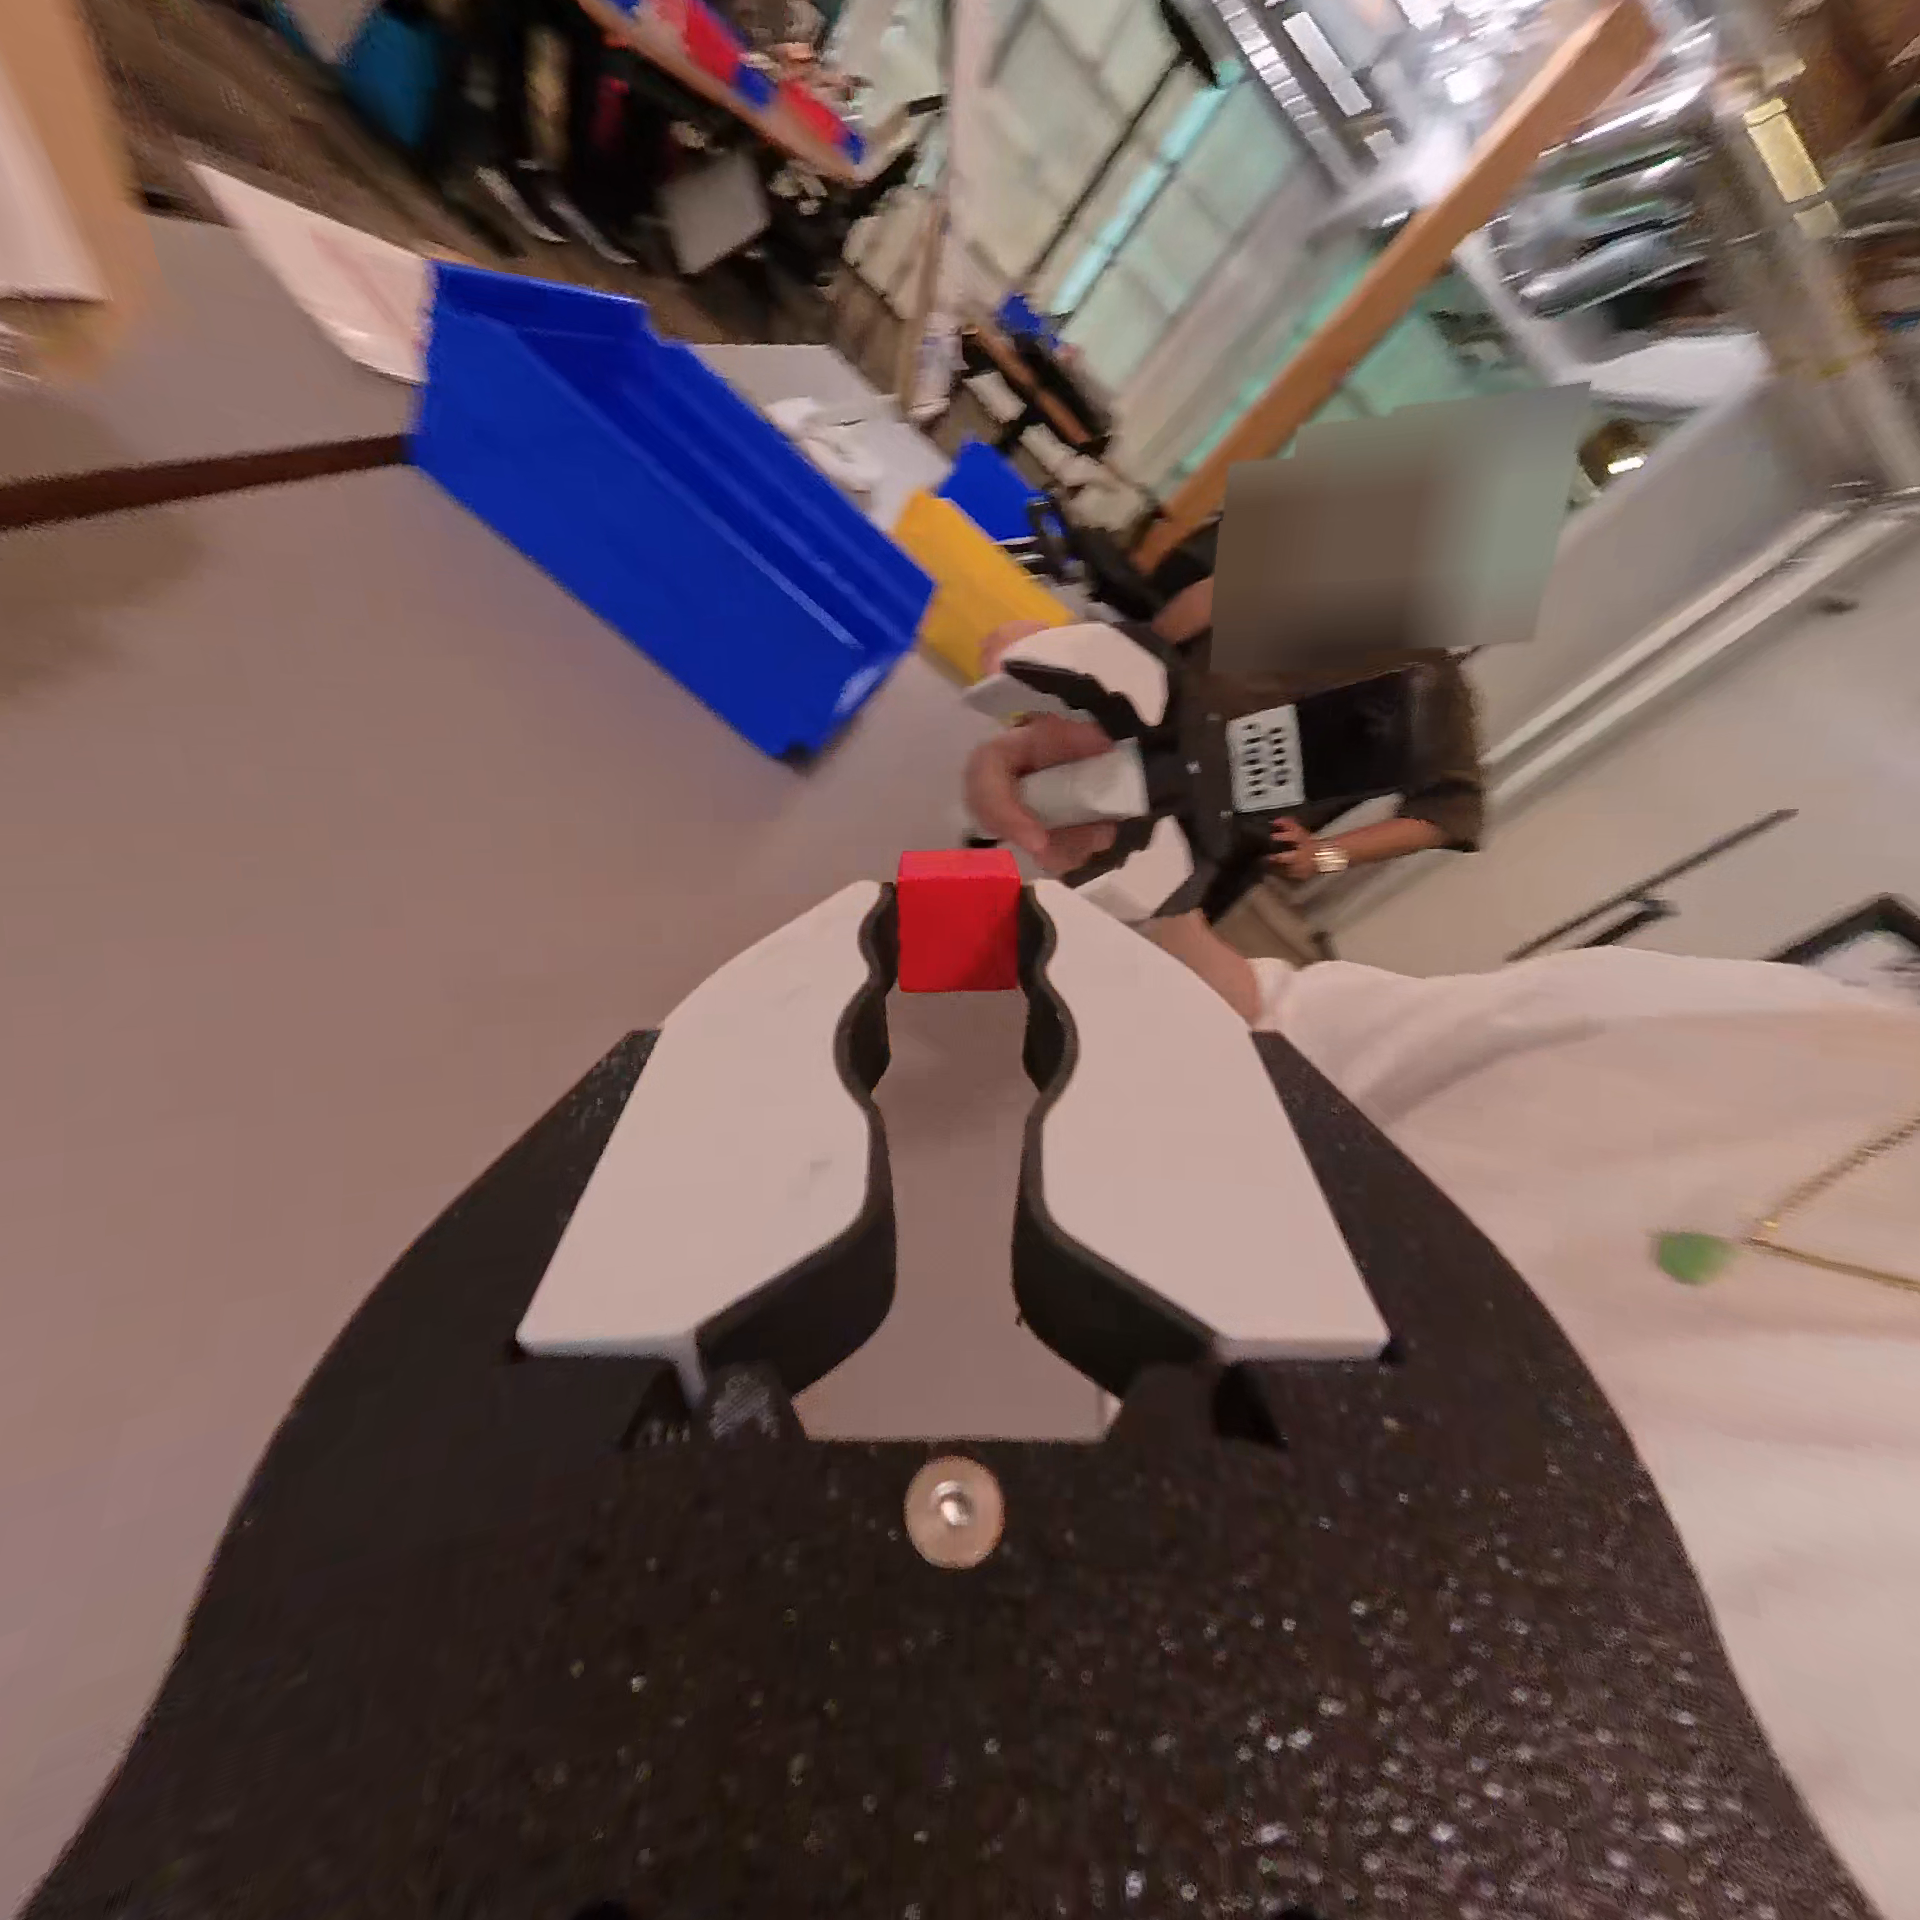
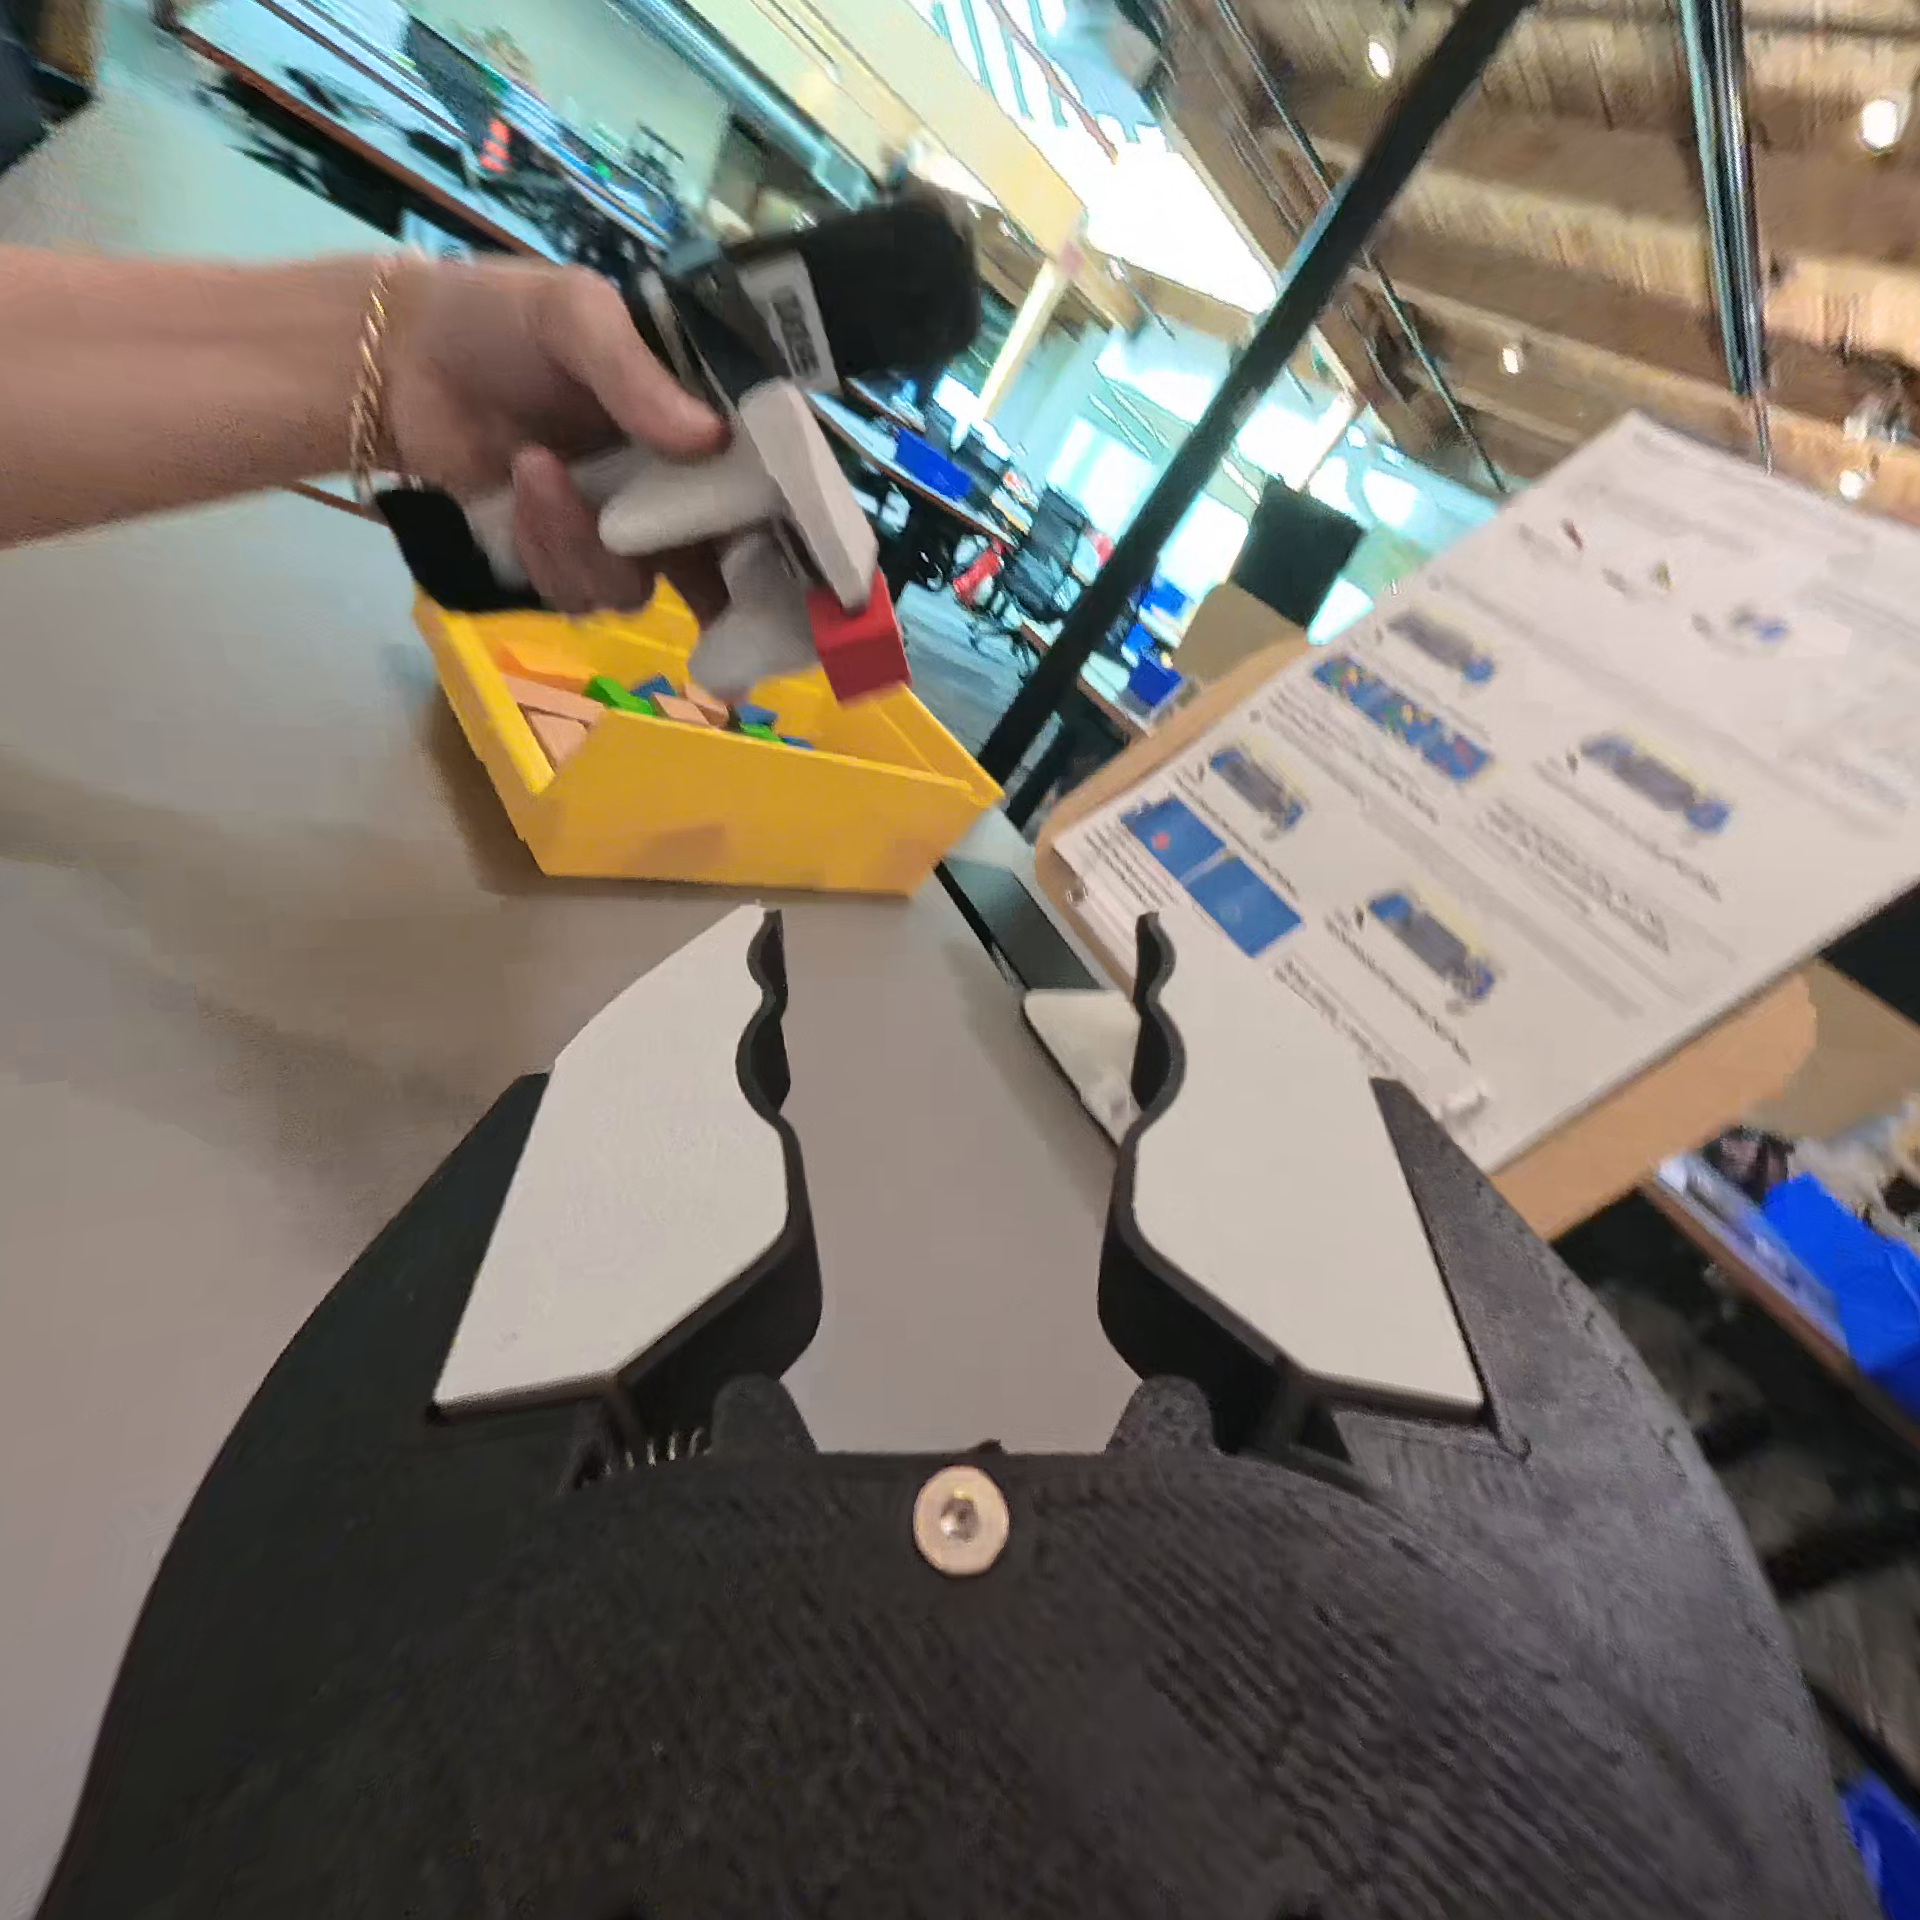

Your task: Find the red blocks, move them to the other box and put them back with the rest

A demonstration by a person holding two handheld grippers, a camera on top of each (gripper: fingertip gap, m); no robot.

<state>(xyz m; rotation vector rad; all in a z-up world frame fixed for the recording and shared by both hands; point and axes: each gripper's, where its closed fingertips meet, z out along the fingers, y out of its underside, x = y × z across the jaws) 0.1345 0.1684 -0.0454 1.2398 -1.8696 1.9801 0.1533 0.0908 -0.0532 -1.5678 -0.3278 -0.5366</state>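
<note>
Red block [image 1: 954,935]: clamped between the left gripper's [image 1: 956,940] fingers, above the yellow box [image 2: 727,810].
Blue box [image 1: 644,499]: ahead-left on the tabletop [image 1: 260,831], nearest this hand.
Right gripper [image 2: 961,987]: fingers spread, nothing between them.

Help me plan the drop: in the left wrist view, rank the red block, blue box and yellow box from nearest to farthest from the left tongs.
1. Red block, clamped between the left tongs at their tips.
2. Blue box, ahead to the left on the table.
3. Yellow box, just beyond the blue box's right end.
</note>
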